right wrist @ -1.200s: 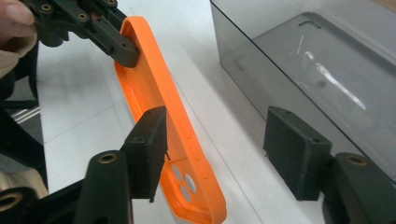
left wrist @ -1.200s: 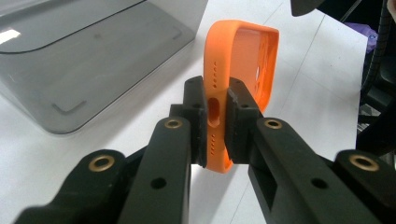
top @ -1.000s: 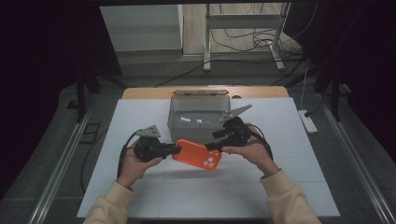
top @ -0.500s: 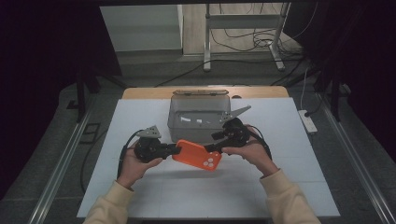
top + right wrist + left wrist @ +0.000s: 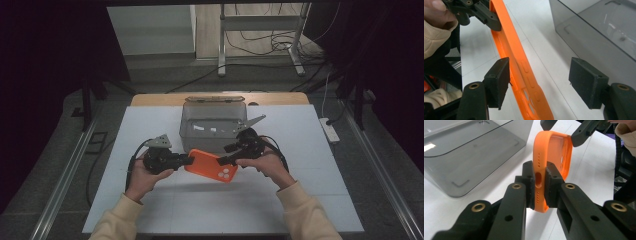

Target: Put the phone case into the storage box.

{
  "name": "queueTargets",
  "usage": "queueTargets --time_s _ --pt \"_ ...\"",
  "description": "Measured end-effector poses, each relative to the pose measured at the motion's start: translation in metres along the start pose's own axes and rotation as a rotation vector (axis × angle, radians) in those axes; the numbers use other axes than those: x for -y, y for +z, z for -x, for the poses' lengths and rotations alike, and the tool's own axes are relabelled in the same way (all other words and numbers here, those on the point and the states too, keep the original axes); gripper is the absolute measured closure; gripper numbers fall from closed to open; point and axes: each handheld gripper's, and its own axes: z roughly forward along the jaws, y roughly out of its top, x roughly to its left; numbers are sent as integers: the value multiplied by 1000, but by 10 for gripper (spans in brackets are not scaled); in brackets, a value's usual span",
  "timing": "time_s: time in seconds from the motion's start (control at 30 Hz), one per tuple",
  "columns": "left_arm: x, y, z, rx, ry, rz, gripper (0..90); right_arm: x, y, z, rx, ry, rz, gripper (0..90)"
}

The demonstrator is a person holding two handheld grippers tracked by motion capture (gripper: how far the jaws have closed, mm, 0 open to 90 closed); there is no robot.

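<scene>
Nearest me, my left gripper [image 5: 540, 185] pinched the bottom edge of the orange phone case [image 5: 211, 165], held just in front of the grey box [image 5: 214, 125]. My right gripper [image 5: 544, 80] stood spread around its far side, not yet gripping; boxing it looked still undone.

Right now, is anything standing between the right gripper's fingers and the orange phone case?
Nothing visible does. The phone case lies between the right gripper's open fingers, against the left one, while the left gripper clamps its other end.
</scene>
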Motion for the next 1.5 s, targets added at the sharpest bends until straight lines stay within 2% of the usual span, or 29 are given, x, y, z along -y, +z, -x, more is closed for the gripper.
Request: queueTargets --time_s 0.3,0.87,1.07,1.27,1.37,1.5 --pt "0 2 1 8 4 -2 810 1 9 -2 -20 -4 -14 374" --pt "0 5 3 23 15 -11 810 2 18 -6 -68 -8 -42 583" --pt "1 8 3 26 18 -23 809 2 20 -7 -97 -21 -54 705" --pt "2 8 1 37 1 -24 806 2 19 -10 -85 -35 -67 748" --pt "3 9 -2 33 -10 -10 787 1 19 -12 -79 -46 -72 770" --pt "5 11 -3 12 -8 -13 753 0 19 -15 -77 -59 -67 792"
